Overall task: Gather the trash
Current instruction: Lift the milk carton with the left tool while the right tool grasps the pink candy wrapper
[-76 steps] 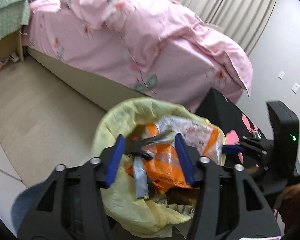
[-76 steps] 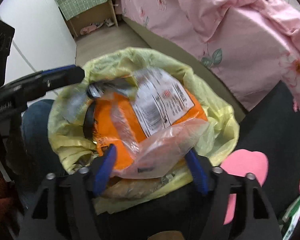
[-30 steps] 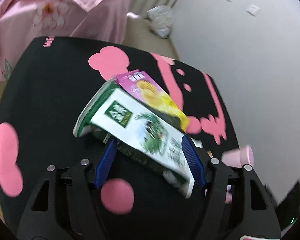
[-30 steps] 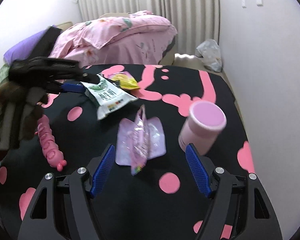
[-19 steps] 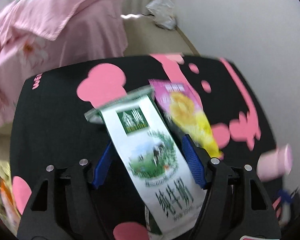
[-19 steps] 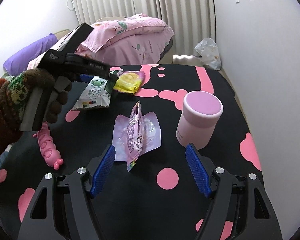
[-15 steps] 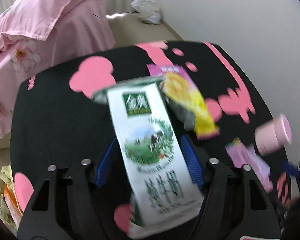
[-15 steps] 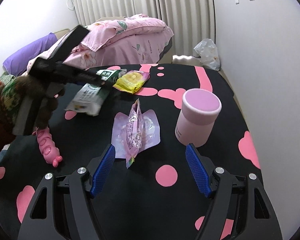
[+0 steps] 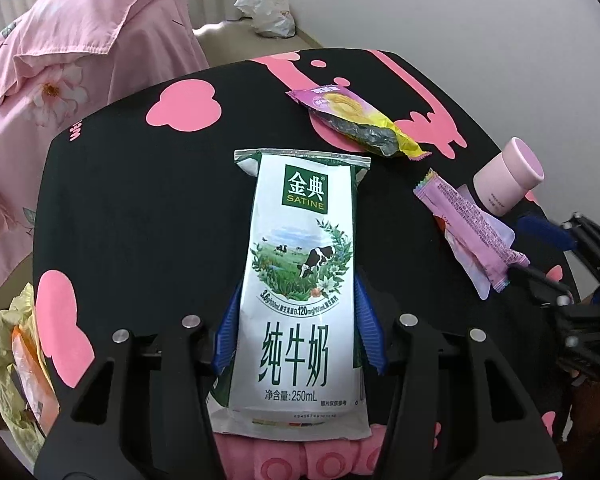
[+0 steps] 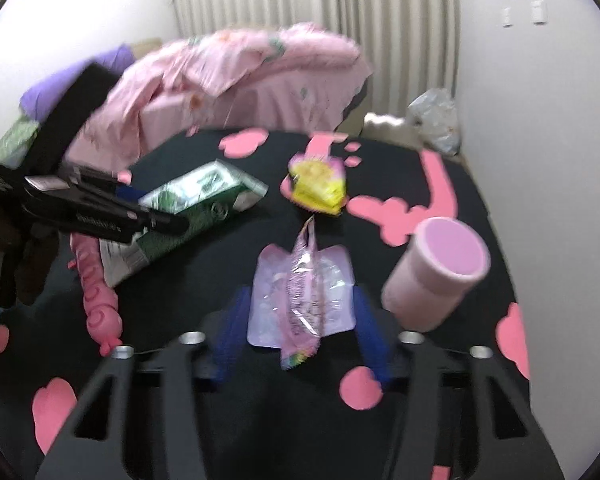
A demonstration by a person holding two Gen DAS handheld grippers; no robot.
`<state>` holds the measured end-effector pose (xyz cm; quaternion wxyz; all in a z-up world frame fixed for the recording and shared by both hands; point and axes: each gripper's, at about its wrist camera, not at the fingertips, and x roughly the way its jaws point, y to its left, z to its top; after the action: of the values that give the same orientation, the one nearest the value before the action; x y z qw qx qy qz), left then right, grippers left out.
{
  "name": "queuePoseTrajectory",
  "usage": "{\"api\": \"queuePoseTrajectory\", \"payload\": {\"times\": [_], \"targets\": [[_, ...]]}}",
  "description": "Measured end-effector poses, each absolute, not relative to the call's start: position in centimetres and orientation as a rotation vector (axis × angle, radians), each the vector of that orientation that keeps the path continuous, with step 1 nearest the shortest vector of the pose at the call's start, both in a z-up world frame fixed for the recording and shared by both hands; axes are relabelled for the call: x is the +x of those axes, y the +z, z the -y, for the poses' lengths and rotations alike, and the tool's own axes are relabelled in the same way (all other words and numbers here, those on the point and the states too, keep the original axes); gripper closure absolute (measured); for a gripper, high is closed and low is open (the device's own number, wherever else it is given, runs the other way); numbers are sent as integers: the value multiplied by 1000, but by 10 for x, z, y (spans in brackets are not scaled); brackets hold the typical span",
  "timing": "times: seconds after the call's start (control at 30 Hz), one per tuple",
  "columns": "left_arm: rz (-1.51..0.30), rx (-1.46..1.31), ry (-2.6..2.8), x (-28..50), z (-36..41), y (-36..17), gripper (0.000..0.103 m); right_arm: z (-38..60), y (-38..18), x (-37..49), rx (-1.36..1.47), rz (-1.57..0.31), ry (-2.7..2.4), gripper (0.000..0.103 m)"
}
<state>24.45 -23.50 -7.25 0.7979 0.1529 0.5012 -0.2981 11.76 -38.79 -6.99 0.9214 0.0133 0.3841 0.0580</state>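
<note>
**Both grippers closing on trash at once**

Fingers on my left gripper (image 9: 298, 330) sit flush against both sides of the milk carton (image 9: 300, 300), having just been closing; they pinch it near its lower half, with the printed face toward the lens. From the right wrist view the carton hangs tilted above the black spotted table (image 10: 228, 420), so I judge it lifted, or nearly so. My right gripper (image 10: 298, 330) has also just been closing, and its blue fingers (image 10: 370, 334) flank the pink wrapper (image 10: 302, 296) lying on the cloth; that view is blurred, so I cannot tell whether they touch it yet.

To do this well, I would let the right side finish its squeeze low, near the cloth, so the flat plastic does not slip out. The pink cup (image 10: 436, 272) stands just beside the right finger, and I would keep clear of nudging it. The carton looks soft-sided, so I would hold it firmly but without crushing. The yellow trash bag (image 9: 16, 368) waits at the table's left edge, and the yellow snack packet (image 9: 356, 120) remains to collect.
</note>
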Motion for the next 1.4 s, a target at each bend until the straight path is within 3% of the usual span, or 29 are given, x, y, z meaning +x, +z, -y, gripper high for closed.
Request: {"api": "queuePoseTrajectory", "payload": {"times": [0.1, 0.2, 0.63, 1.07, 1.4], "targets": [[-1072, 337, -649, 246, 238, -71, 54, 383, -80, 128, 1, -843, 133, 82], [-1061, 337, -655, 248, 240, -65, 49, 383, -80, 120, 32, -827, 157, 84], [-1122, 320, -610, 285, 268, -73, 50, 396, -72, 88, 128, -770, 128, 84], [-763, 138, -644, 206, 209, 17, 50, 395, -60, 74, 141, -718, 124, 84], [-755, 132, -652, 170, 179, 28, 50, 386, -40, 57, 121, -686, 117, 84]]}}
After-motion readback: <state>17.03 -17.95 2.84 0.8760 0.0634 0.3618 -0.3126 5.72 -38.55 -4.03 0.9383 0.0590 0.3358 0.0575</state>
